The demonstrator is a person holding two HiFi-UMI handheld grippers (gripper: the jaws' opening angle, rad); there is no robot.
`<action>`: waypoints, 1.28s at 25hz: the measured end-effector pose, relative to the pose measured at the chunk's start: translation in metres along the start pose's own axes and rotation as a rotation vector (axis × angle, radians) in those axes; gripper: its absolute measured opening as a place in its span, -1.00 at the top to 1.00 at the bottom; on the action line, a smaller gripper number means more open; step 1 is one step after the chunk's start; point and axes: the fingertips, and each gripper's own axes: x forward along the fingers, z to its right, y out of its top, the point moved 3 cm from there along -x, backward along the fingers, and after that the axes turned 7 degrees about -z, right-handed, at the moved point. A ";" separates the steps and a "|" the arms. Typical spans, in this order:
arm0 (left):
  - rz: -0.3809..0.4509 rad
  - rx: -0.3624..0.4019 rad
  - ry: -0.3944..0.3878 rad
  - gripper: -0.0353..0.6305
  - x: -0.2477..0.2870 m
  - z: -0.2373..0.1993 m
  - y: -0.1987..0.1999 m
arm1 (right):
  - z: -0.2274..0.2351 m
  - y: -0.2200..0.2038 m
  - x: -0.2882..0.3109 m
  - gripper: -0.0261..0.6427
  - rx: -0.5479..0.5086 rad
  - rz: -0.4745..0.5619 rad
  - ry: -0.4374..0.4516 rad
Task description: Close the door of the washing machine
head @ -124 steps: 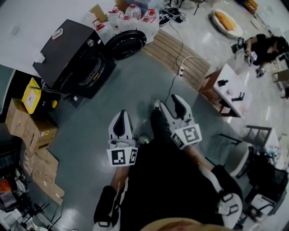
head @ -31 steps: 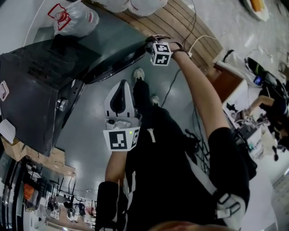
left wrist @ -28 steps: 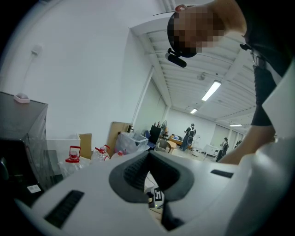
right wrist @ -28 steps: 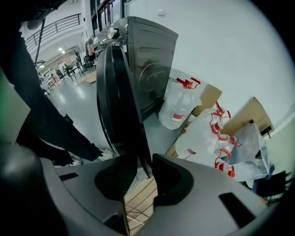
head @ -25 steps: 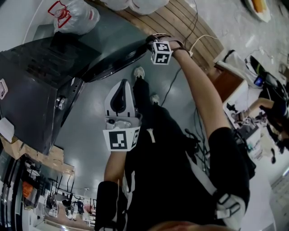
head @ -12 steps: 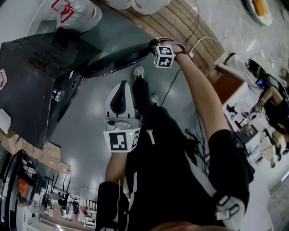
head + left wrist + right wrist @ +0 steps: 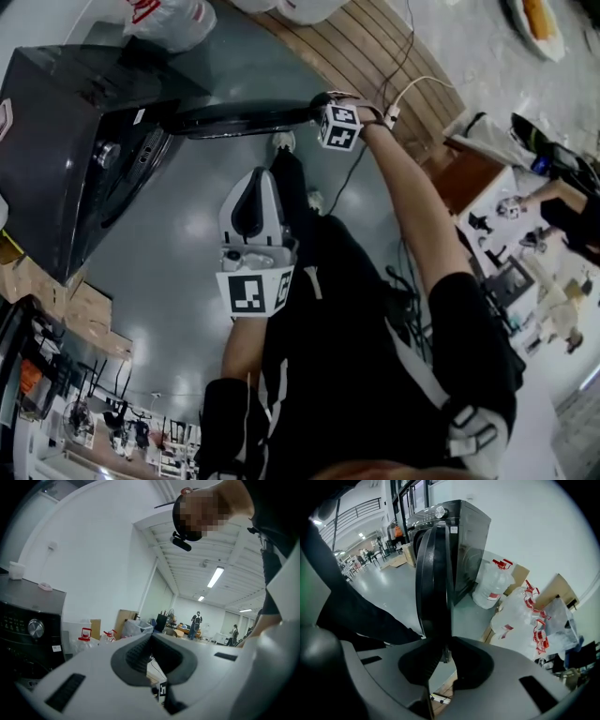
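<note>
The black washing machine point(image 7: 66, 141) stands at the upper left with its round door point(image 7: 244, 119) swung open and seen edge-on. My right gripper point(image 7: 319, 99) points down at the door's free end. In the right gripper view the door's rim point(image 7: 433, 573) runs down between the jaws of the right gripper point(image 7: 443, 646), which are closing on it. My left gripper point(image 7: 260, 175) hangs in front of the person's body, clear of the machine. The left gripper point(image 7: 151, 637) has its fingertips together and holds nothing.
Water jugs in plastic bags point(image 7: 499, 585) stand beside the machine against the wall, next to a wooden pallet point(image 7: 375, 47). A white cable point(image 7: 412, 84) lies across the floor. Cardboard boxes point(image 7: 56, 291) are at the left, a table point(image 7: 487, 216) and a person point(image 7: 562, 202) at the right.
The door has swung round on its hinge with the right gripper at its rim. The machine has slid lower in the head view. The left gripper stays in front of the body.
</note>
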 end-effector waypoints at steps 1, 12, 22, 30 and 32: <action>0.005 -0.006 0.007 0.88 -0.009 0.003 -0.004 | -0.010 -0.001 0.000 0.73 0.020 0.009 0.005; 0.079 0.014 0.119 0.88 -0.123 0.031 -0.062 | -0.101 -0.005 -0.005 0.73 0.216 0.105 -0.024; 0.123 -0.013 0.239 0.88 -0.207 0.035 -0.079 | -0.166 0.010 -0.006 0.73 0.308 0.120 -0.067; 0.150 -0.050 0.345 0.88 -0.255 0.019 -0.084 | -0.212 0.024 0.000 0.74 0.379 0.143 -0.086; 0.153 -0.066 0.367 0.88 -0.269 0.014 -0.088 | -0.227 0.030 0.001 0.74 0.401 0.154 -0.087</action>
